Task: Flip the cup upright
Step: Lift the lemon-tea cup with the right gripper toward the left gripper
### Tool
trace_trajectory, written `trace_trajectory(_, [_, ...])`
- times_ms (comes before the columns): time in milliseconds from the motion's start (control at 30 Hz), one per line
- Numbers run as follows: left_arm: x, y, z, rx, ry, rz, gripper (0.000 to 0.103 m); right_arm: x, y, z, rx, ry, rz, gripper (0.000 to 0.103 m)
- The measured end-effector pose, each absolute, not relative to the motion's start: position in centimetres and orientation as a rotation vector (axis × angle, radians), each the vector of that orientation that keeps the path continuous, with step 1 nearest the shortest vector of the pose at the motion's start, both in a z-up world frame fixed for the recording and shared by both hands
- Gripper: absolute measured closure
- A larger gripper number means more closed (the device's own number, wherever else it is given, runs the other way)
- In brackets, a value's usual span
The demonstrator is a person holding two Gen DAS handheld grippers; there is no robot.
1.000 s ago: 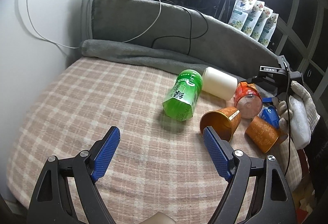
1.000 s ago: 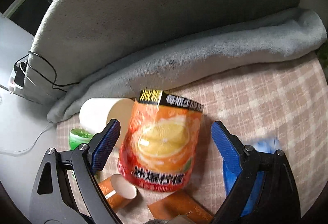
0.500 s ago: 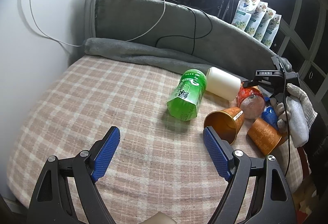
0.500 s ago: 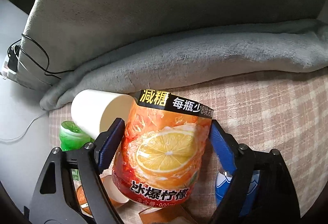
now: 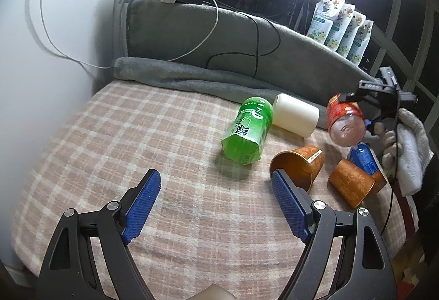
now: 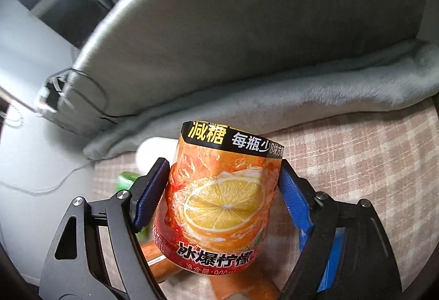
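Note:
My right gripper is shut on the orange lemon-label cup, its blue pads pressing both sides. In the left wrist view the same cup hangs tilted above the bed, base toward me, held by the right gripper in a gloved hand. My left gripper is open and empty, low over the checked blanket. A green cup, a white cup and two copper cups lie on their sides.
A blue cup lies behind the copper ones. A rolled grey blanket and grey headboard with cables run along the far edge. A wall is on the left. The bed edge drops off at the right.
My right gripper closed its jaws onto the orange lemon cup and lifted it off the bed. My left gripper stayed open and drew back slightly.

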State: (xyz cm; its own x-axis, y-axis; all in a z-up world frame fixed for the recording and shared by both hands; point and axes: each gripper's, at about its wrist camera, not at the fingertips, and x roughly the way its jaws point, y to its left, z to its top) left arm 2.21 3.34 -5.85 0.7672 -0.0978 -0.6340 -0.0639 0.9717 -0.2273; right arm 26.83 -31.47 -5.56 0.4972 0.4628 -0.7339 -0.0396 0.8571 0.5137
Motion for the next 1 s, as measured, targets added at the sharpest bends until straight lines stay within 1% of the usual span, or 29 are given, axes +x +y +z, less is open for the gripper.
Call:
trace_trajectory(233, [1.9,2.8,-5.5,-0.254,0.702,-0.048,0.02,21.6,-30.1,-2.4,0.397,0.972,0.457,0.022])
trace_trajectory(400, [1.8,2.0,-5.2,-0.252,0.712,-0.083,0.02,16.9,-28.5,-2.6,0.339,1.01,0.552,0.022])
trace_trajectory(667, [1.7,1.3,-5.2,-0.278,0.747,-0.151,0.02,12.3,-24.4,-7.3,0.257,1.156,0.644,0.021])
trace_trajectory(867, [2.0,0.2,-5.7,-0.272,0.805,-0.199,0.02,11.5,-22.6,-11.0,0.249,1.257,0.632,0.02])
trace_trajectory(1000, [2.2,-0.9,-6.3,-0.294,0.85,-0.261,0.02,11.3,-22.3,-11.9,0.248,1.272,0.618,0.017])
